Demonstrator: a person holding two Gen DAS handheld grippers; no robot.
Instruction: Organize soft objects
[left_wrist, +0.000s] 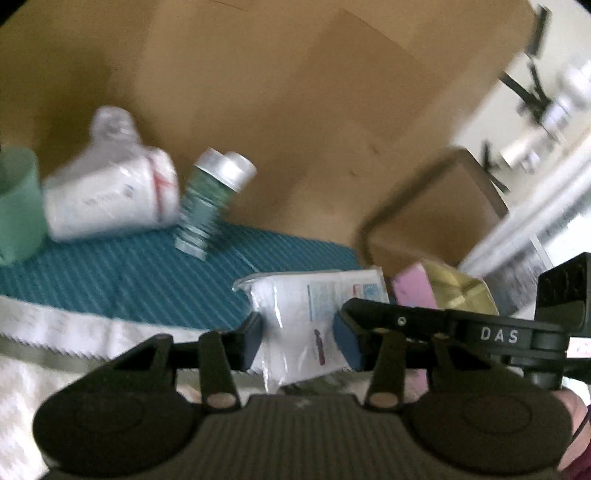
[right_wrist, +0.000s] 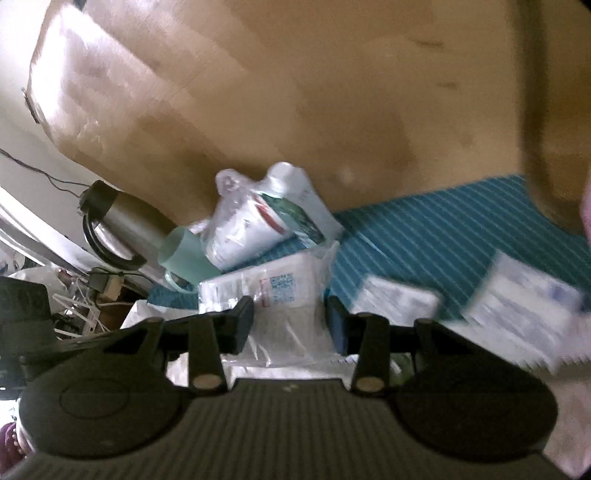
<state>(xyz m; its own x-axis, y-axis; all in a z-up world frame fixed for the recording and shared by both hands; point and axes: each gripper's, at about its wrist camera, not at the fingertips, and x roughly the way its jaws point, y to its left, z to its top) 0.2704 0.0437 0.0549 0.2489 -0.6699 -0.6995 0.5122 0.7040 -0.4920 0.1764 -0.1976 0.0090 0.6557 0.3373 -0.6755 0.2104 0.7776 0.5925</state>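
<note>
In the left wrist view, my left gripper (left_wrist: 297, 339) is shut on a white plastic-wrapped soft pack (left_wrist: 314, 314) with printed text, held over the edge of a teal striped mat (left_wrist: 129, 273). In the right wrist view, my right gripper (right_wrist: 290, 325) is shut on another clear-wrapped white pack (right_wrist: 280, 295) with a QR label. A bagged white roll (left_wrist: 110, 188) lies on the mat beside a tilted green can with a silver lid (left_wrist: 210, 199). The bagged roll also shows in the right wrist view (right_wrist: 251, 225).
A large cardboard box (left_wrist: 295, 92) stands behind the mat. A mint green cup (left_wrist: 18, 203), a pink and a yellow pack (left_wrist: 443, 291), and a smaller cardboard box (left_wrist: 432, 221) lie around. A steel kettle (right_wrist: 118, 229) and more white packs (right_wrist: 517, 306) show in the right view.
</note>
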